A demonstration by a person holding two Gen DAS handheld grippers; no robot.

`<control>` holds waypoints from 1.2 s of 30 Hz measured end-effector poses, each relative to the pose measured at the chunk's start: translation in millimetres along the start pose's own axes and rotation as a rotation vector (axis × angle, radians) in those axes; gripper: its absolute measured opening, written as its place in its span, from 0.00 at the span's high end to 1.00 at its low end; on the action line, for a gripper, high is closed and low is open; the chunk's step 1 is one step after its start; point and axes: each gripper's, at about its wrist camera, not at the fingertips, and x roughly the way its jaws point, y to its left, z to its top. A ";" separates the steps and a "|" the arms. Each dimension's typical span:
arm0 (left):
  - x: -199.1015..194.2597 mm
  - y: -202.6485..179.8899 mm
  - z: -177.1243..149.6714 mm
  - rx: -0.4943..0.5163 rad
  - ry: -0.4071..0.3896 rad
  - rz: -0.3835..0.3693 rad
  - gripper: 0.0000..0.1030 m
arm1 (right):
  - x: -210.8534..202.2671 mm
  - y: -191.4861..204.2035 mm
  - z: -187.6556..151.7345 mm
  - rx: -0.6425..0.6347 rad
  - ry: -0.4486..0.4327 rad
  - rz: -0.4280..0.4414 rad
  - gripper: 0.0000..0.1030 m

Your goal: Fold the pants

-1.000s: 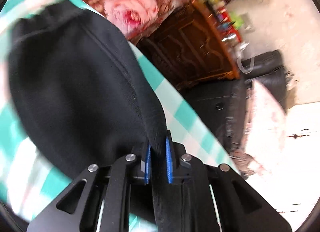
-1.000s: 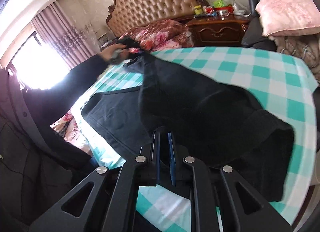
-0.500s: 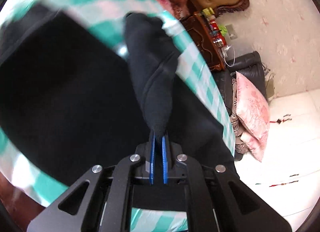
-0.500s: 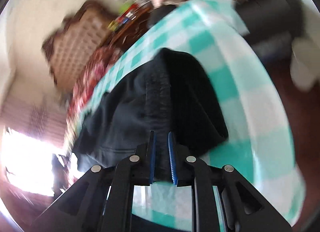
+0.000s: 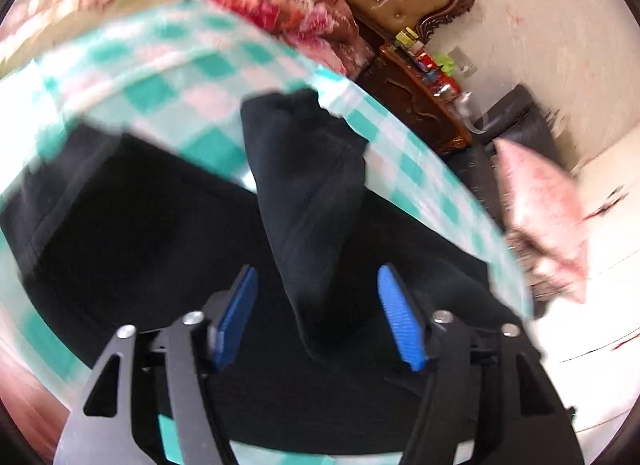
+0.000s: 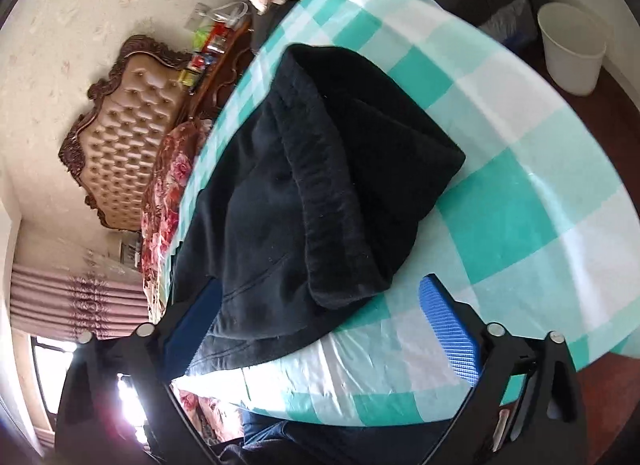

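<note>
The black pants [image 6: 320, 185] lie on a round table with a teal and white checked cloth [image 6: 540, 169]. In the left wrist view a fold of the pants [image 5: 308, 201] lies over the rest of the garment, its near end between the spread blue pads. My left gripper [image 5: 316, 317] is open and holds nothing. My right gripper [image 6: 320, 329] is open too; its jaws stand wide on either side of the ribbed waistband corner near the table's front edge, without gripping it.
A white bucket [image 6: 572, 49] stands on the floor past the table. A tufted headboard [image 6: 128, 137], a flowered bedspread [image 5: 280, 13], a dark wooden nightstand [image 5: 416, 101] with bottles, and a dark sofa with a pink pillow [image 5: 540, 217] surround the table.
Both grippers have opened and let go of the pants, which have dropped folded onto the table. Both cameras have swung round over the table.
</note>
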 end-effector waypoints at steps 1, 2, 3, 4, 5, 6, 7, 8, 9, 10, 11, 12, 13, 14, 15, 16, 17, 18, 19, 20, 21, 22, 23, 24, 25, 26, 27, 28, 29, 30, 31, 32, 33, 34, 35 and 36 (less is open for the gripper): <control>0.8 -6.1 4.1 0.040 -0.007 0.035 0.28 | 1.7 0.3 1.7 0.010 -0.002 -0.011 0.13; 5.6 -17.8 9.7 0.109 -0.004 0.091 0.27 | 2.4 0.6 2.8 0.014 -0.001 -0.010 0.15; 11.6 -27.9 14.4 0.158 0.001 0.134 0.26 | 3.5 2.2 2.2 0.016 0.003 -0.012 0.15; 18.6 -40.1 16.5 0.238 0.007 0.199 0.26 | 5.2 3.7 2.0 0.018 0.006 -0.020 0.16; 27.5 -53.6 17.7 0.322 0.012 0.250 0.26 | 7.8 5.8 1.7 0.015 0.011 -0.033 0.17; 36.8 -66.0 17.3 0.405 0.012 0.306 0.26 | 9.6 7.1 1.8 0.010 0.016 -0.041 0.17; 52.3 -81.7 17.1 0.512 0.012 0.399 0.26 | 12.0 8.6 1.0 0.006 0.023 -0.046 0.17; 65.9 -91.0 17.2 0.581 0.022 0.452 0.26 | 16.4 11.2 0.6 0.004 0.032 -0.050 0.17; 80.4 -99.0 16.5 0.643 0.044 0.489 0.26 | 19.4 11.4 0.0 0.004 0.038 -0.057 0.17; 104.7 -106.6 18.1 0.712 0.080 0.538 0.26 | 22.4 11.8 -1.0 0.007 0.045 -0.066 0.17; 117.9 -107.6 20.5 0.735 0.102 0.571 0.27 | 25.6 12.4 -2.1 0.007 0.052 -0.073 0.17; 134.8 -107.3 23.3 0.762 0.130 0.620 0.40 | 26.5 13.6 -2.8 0.002 0.054 -0.077 0.17; 147.6 -105.1 25.7 0.782 0.153 0.655 0.73 | 27.6 17.3 -3.7 -0.013 0.054 -0.089 0.17; 156.2 -100.5 32.4 0.765 0.178 0.660 0.84 | 27.1 20.7 -4.4 -0.025 0.052 -0.099 0.17; 155.0 -95.7 42.2 0.718 0.183 0.624 0.87 | 26.1 23.8 -4.5 -0.038 0.048 -0.105 0.17; 152.3 -93.4 48.3 0.699 0.176 0.605 0.91 | 24.3 27.0 -4.5 -0.051 0.044 -0.105 0.17; 145.6 -91.9 54.7 0.674 0.159 0.582 0.91 | 22.4 30.0 -3.5 -0.060 0.043 -0.103 0.17; 134.4 -88.9 62.2 0.635 0.134 0.548 0.92 | 21.3 29.8 -0.5 -0.057 0.043 -0.097 0.17; 112.0 -81.2 75.1 0.565 0.092 0.492 0.92 | 19.8 30.3 1.8 -0.051 0.044 -0.085 0.17; 99.4 -76.7 81.3 0.528 0.065 0.464 0.92 | 18.5 30.3 4.4 -0.042 0.048 -0.067 0.17; 81.0 -68.8 88.9 0.474 0.030 0.425 0.92 | 18.3 28.6 7.9 -0.036 0.054 -0.055 0.17; 56.2 -50.6 99.0 0.383 -0.004 0.356 0.92 | 19.8 27.2 10.6 -0.029 0.061 -0.047 0.17; 42.3 -40.2 101.9 0.330 -0.012 0.316 0.92 | 21.1 26.0 11.5 -0.024 0.064 -0.045 0.17; 30.1 -25.3 105.0 0.267 -0.017 0.269 0.92 | 22.9 25.1 12.0 -0.015 0.068 -0.050 0.17; 20.1 -6.7 106.0 0.202 -0.015 0.226 0.92 | 24.1 24.9 12.6 -0.004 0.070 -0.052 0.17; 15.3 5.2 103.7 0.173 -0.009 0.214 0.92 | 22.8 21.0 11.9 0.017 0.066 -0.052 0.17; 12.9 19.7 99.7 0.153 0.000 0.207 0.92 | 21.0 15.7 11.5 0.044 0.059 -0.063 0.17; 12.4 27.3 93.4 0.143 0.007 0.202 0.92 | 19.2 9.7 11.2 0.070 0.057 -0.078 0.17; 14.0 33.4 85.8 0.131 0.016 0.197 0.92 | 17.1 0.3 10.7 0.115 0.062 -0.105 0.17; 16.7 42.3 77.8 0.113 0.029 0.187 0.92 | 15.6 -2.5 10.3 0.130 0.070 -0.117 0.17; 19.4 46.1 73.7 0.103 0.035 0.184 0.92 | 13.0 -3.8 8.9 0.134 0.074 -0.111 0.17; 23.2 48.5 67.1 0.096 0.038 0.179 0.92 | 8.2 -1.1 7.0 0.115 0.065 -0.090 0.17; 23.3 49.0 59.0 0.091 0.039 0.174 0.92 | 6.3 1.5 6.4 0.106 0.060 -0.086 0.17; 25.6 51.4 56.8 0.083 0.040 0.165 0.92 | 5.2 4.0 6.1 0.101 0.055 -0.085 0.17; 27.3 51.9 54.6 0.078 0.039 0.161 0.92 | 6.4 6.4 7.2 0.098 0.052 -0.079 0.17; 28.1 52.7 54.3 0.074 0.038 0.157 0.92 | 8.2 8.5 8.3 0.094 0.048 -0.079 0.17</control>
